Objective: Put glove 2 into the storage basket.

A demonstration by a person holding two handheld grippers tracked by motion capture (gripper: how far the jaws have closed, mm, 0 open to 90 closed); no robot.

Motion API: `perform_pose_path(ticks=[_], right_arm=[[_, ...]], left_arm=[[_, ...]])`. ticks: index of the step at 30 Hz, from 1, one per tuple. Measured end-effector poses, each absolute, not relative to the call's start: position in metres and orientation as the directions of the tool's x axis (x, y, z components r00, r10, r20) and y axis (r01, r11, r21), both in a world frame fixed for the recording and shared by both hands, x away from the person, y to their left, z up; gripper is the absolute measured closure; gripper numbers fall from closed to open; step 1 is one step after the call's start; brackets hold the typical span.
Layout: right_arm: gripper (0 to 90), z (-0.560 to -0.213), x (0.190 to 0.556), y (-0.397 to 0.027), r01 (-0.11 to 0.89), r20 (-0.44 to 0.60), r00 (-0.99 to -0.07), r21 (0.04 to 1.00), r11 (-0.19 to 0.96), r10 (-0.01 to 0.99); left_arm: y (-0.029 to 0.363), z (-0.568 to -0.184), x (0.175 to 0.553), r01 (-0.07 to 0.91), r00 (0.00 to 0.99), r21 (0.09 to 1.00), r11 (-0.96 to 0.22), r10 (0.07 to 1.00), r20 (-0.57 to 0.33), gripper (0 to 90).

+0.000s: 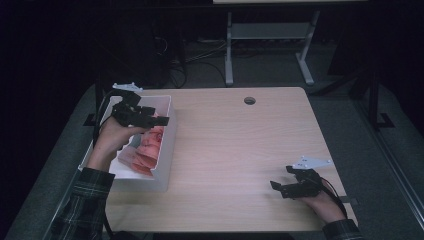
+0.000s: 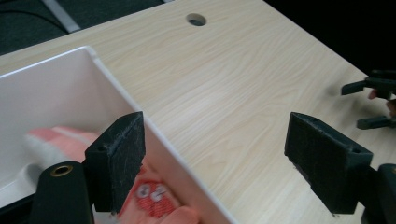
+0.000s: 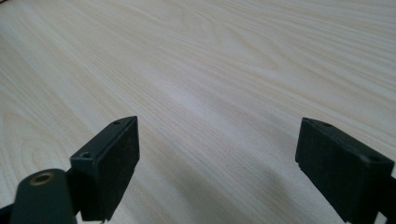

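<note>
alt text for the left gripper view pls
The left gripper, its two black padded jaws wide open and holding nothing, hangs over the long wall of a white rectangular plastic bin with salmon-pink folded cloths inside. Pale wood-grain table with a round cable hole lies beyond, and the right gripper shows at the far edge.

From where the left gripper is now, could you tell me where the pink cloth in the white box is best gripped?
Probably from above, straight down into the white box, whose upright walls block a sideways approach. Pinch a raised fold of the pink cloth; it lies crumpled. The left gripper is open above it.
</note>
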State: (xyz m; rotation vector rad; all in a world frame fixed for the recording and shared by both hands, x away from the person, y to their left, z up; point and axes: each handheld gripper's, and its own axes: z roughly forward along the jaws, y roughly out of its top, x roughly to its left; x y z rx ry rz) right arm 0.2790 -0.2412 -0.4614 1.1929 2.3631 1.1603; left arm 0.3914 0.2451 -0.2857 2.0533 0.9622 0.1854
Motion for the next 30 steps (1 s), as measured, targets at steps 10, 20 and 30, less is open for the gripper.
perform_pose_path(ticks=[10,20,30], right_arm=[[13.4,-0.462,0.279,-0.239,0.565,0.124,-0.638,0.745,0.353,0.76],[13.4,-0.461,0.278,-0.24,0.564,0.123,-0.639,0.746,0.353,0.76],[13.4,-0.462,0.279,-0.239,0.561,0.121,-0.645,0.745,0.36,0.755]], left_arm=[[0.199,-0.289,0.375,0.522,0.75,0.758,-0.391,0.634,-0.19,16.5],[0.159,-0.307,0.362,0.494,0.791,0.752,-0.436,0.584,-0.182,14.1],[0.132,-0.33,0.348,0.467,0.822,0.749,-0.471,0.543,-0.171,14.2]])
